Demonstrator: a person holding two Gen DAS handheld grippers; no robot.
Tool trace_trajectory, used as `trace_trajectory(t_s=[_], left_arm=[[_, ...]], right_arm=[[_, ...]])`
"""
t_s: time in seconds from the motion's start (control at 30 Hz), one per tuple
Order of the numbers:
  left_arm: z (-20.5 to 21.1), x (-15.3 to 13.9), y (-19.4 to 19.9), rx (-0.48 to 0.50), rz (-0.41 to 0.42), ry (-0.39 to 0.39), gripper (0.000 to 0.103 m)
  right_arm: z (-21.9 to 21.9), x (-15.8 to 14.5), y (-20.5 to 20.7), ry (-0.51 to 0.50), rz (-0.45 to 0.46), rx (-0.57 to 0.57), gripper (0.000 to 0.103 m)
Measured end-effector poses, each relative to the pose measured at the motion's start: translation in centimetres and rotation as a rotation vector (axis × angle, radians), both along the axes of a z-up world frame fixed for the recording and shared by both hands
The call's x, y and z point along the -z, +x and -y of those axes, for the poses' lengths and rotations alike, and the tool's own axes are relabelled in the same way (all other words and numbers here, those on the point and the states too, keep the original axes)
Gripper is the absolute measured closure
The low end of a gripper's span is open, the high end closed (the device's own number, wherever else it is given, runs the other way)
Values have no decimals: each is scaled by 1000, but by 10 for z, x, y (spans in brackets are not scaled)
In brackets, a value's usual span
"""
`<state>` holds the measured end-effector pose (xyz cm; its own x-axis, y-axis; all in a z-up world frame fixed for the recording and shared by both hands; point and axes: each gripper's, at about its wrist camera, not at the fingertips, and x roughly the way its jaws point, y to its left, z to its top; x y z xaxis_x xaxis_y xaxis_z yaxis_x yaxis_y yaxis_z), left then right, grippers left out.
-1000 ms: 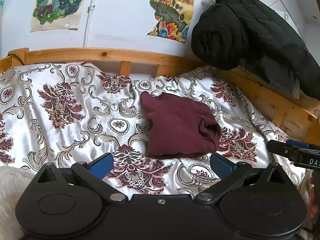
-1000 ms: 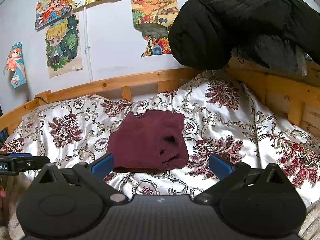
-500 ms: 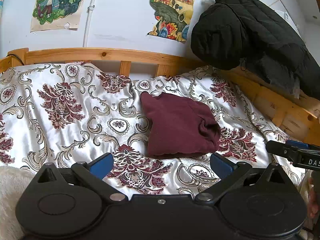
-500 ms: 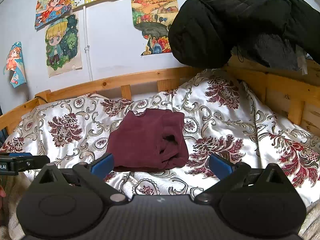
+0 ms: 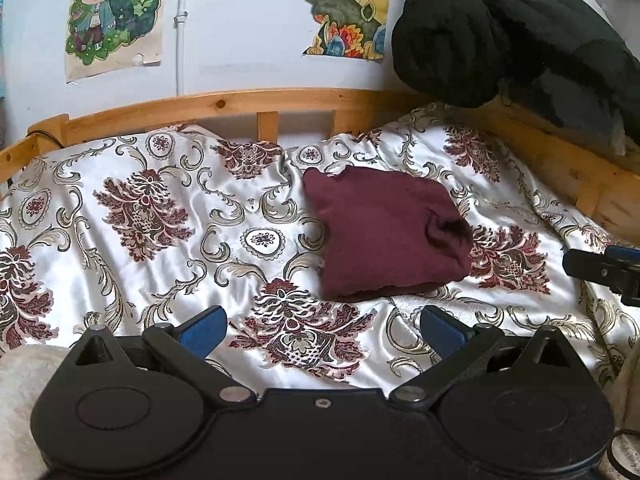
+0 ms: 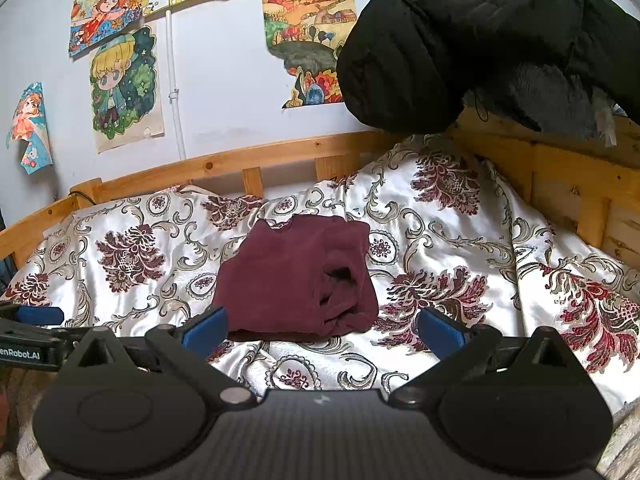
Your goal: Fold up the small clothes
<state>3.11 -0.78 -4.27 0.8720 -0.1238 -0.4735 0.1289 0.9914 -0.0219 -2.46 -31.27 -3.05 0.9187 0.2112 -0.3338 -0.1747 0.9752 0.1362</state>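
Note:
A dark maroon garment [image 5: 384, 232] lies folded into a compact bundle on the floral bedspread [image 5: 160, 240], with a rolled opening at its right end. It also shows in the right wrist view [image 6: 296, 280]. My left gripper [image 5: 322, 330] is open and empty, held back from the garment's near edge. My right gripper [image 6: 322, 330] is open and empty, just short of the garment's near edge. The right gripper's tip [image 5: 600, 270] shows at the right edge of the left wrist view, and the left gripper [image 6: 32, 332] shows at the left edge of the right wrist view.
A wooden bed rail [image 5: 240, 106] runs along the back and right side. A black padded jacket [image 5: 520, 32] hangs over the right corner of the frame. Drawings [image 6: 124, 88] are taped to the wall. A fluffy white blanket [image 5: 24, 384] lies at the near left.
Both grippers stay open and almost still. The garment has not moved.

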Motion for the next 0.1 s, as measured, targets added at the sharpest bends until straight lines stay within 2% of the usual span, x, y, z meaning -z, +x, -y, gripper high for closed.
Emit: trace_trajectory(t_s=[0.1], left_arm=[[-1, 0, -1, -4, 1, -9, 1]], right_arm=[[-1, 4, -3, -1, -3, -1, 0]])
